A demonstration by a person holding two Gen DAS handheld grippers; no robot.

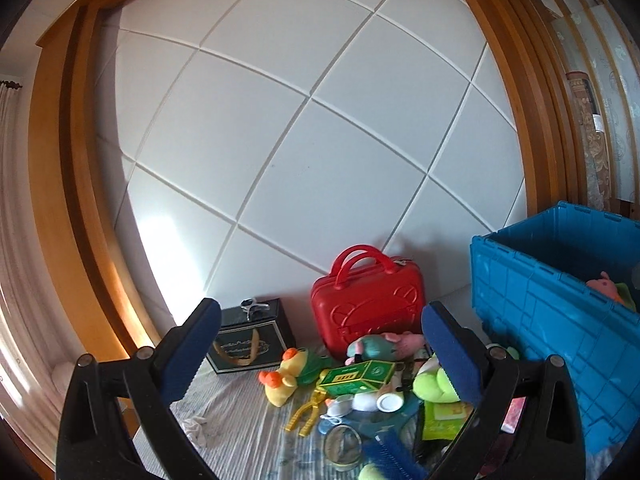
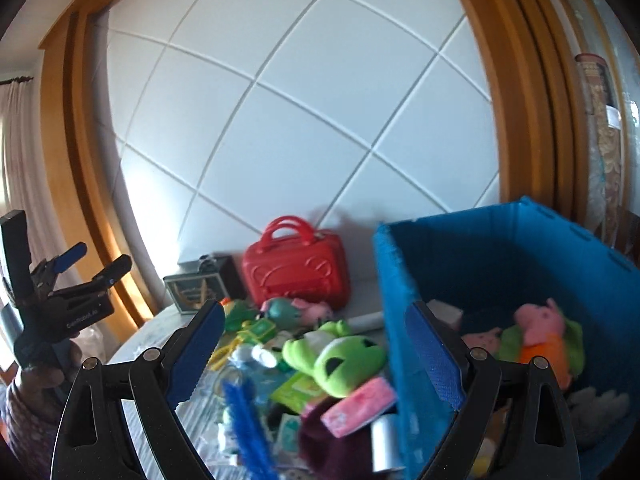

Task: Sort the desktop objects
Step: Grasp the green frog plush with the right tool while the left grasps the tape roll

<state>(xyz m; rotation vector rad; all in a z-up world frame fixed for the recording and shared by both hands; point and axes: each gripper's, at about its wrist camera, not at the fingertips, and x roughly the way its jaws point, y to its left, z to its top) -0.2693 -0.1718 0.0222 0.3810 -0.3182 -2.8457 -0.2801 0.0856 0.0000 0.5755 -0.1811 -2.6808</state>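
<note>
A heap of toys lies on a cloth-covered table. In it are a yellow duck plush [image 1: 284,376], a green carton [image 1: 356,376], a green plush [image 2: 340,356], a pink packet [image 2: 360,404] and a blue brush [image 2: 244,420]. The blue crate [image 2: 400,280] on the right holds a pink pig plush [image 2: 540,324]. My left gripper [image 1: 320,310] hangs open above the heap with nothing between its fingers; in the right wrist view this left gripper [image 2: 86,268] shows at far left, held by a hand. My right gripper [image 2: 316,310] is open and empty, its right finger over the crate's near wall.
A red toy suitcase [image 1: 368,308] and a black gift box [image 1: 252,336] stand against the white panelled wall behind the heap. Yellow plastic tongs [image 1: 306,412] lie in front of the duck. A wooden frame borders the wall; a curtain hangs at far left.
</note>
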